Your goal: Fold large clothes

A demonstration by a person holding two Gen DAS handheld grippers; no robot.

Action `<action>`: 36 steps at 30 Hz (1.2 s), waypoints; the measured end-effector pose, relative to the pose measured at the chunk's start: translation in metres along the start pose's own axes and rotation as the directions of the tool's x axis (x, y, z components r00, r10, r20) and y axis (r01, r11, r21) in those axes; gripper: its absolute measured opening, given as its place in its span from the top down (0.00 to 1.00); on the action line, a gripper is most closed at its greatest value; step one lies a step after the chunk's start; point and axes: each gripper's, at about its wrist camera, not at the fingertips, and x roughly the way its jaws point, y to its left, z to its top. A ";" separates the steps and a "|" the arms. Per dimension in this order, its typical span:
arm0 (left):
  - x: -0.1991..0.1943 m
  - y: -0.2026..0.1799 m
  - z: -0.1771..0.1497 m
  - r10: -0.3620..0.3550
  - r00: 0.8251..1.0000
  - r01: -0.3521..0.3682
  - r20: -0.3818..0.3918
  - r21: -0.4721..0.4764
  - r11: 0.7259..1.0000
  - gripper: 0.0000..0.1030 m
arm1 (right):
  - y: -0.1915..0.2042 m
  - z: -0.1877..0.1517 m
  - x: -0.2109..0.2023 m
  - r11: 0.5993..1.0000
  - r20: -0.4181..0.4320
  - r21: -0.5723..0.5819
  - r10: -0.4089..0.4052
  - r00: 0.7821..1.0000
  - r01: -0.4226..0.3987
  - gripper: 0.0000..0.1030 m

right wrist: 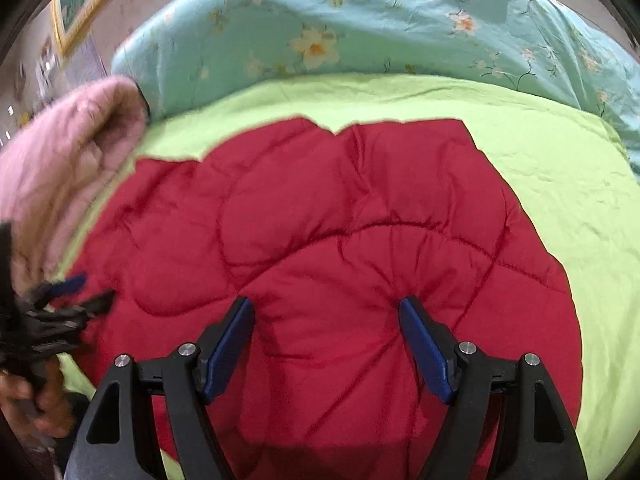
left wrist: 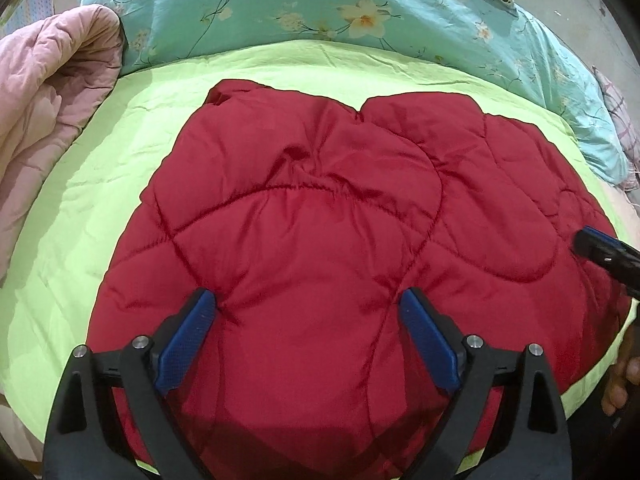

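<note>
A red quilted padded garment (left wrist: 320, 208) lies spread on the lime-green sheet (left wrist: 100, 208), folded into a rounded block. My left gripper (left wrist: 306, 298) hovers over its near part, open wide, with only the flat fabric under the blue pads (left wrist: 184, 344). In the right wrist view the same garment (right wrist: 340, 220) fills the middle. There my right gripper (right wrist: 325, 304) is open too, and its fingertips (right wrist: 408, 308) rest on puckered fabric with nothing pinched between them. Each gripper shows in the other's view: the right gripper (left wrist: 592, 242) at the right edge, the left gripper (right wrist: 80, 290) blurred at the left edge.
A pink quilted blanket (left wrist: 52, 92) is heaped at the left of the bed. A teal floral duvet (left wrist: 280, 12) lies along the far side. A person's hand (left wrist: 620, 376) shows at the lower right edge. A gold-framed picture (right wrist: 80, 4) hangs on the far wall.
</note>
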 end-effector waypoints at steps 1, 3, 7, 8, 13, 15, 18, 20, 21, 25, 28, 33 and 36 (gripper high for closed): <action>0.001 0.000 0.001 0.003 1.000 -0.003 0.003 0.004 1.000 0.07 | 0.000 0.000 -0.005 1.000 0.009 0.005 0.015 1.000 -0.015 0.25; 0.005 0.000 0.002 0.007 1.000 -0.007 0.004 0.010 1.000 0.06 | 0.003 0.002 -0.009 0.999 0.010 -0.009 0.033 0.999 -0.033 0.25; 0.012 -0.001 0.007 0.015 1.000 -0.015 0.009 0.012 1.000 0.04 | 0.001 0.004 0.003 0.999 -0.022 -0.038 -0.016 1.000 0.015 0.25; 0.014 -0.002 0.008 0.018 1.000 -0.018 0.009 0.014 1.000 0.04 | -0.002 0.004 0.008 0.999 -0.024 -0.036 -0.024 0.999 0.023 0.26; 0.027 -0.003 0.019 0.026 1.000 -0.026 0.010 0.020 0.999 0.04 | -0.007 0.011 0.034 0.996 -0.044 -0.056 -0.075 0.996 0.072 0.25; 0.034 -0.003 0.025 0.027 1.000 -0.027 0.009 0.020 0.999 0.03 | -0.013 0.019 0.045 0.997 -0.056 -0.033 -0.070 0.996 0.068 0.25; 0.048 -0.005 0.037 0.030 1.000 -0.029 -0.006 0.017 0.999 0.03 | -0.021 0.030 0.058 0.997 -0.058 -0.020 -0.072 0.996 0.071 0.25; 0.057 -0.006 0.046 0.034 0.999 -0.034 -0.020 0.012 0.999 0.03 | -0.026 0.038 0.068 0.997 -0.061 -0.009 -0.075 0.995 0.075 0.25; 0.060 -0.007 0.048 0.036 0.999 -0.035 -0.025 0.012 0.999 0.02 | -0.029 0.042 0.073 0.997 -0.067 0.003 -0.072 0.995 0.073 0.25; 0.067 -0.007 0.053 0.034 0.998 -0.034 -0.047 0.006 0.999 0.02 | -0.036 0.052 0.078 0.997 -0.081 0.046 -0.066 0.995 0.069 0.25; 0.061 -0.005 0.051 0.014 0.999 -0.014 -0.052 -0.004 1.000 0.02 | -0.033 0.058 0.060 0.996 -0.057 0.087 -0.027 0.998 0.032 0.26; 0.048 0.001 0.051 -0.021 0.998 0.019 -0.063 -0.033 0.999 0.02 | 0.000 0.085 0.048 0.998 -0.027 0.010 0.066 0.997 -0.066 0.28; 0.032 0.011 0.049 -0.076 0.996 0.072 -0.057 -0.067 0.995 0.02 | -0.001 0.101 0.091 0.999 -0.148 0.027 0.040 0.988 -0.036 0.36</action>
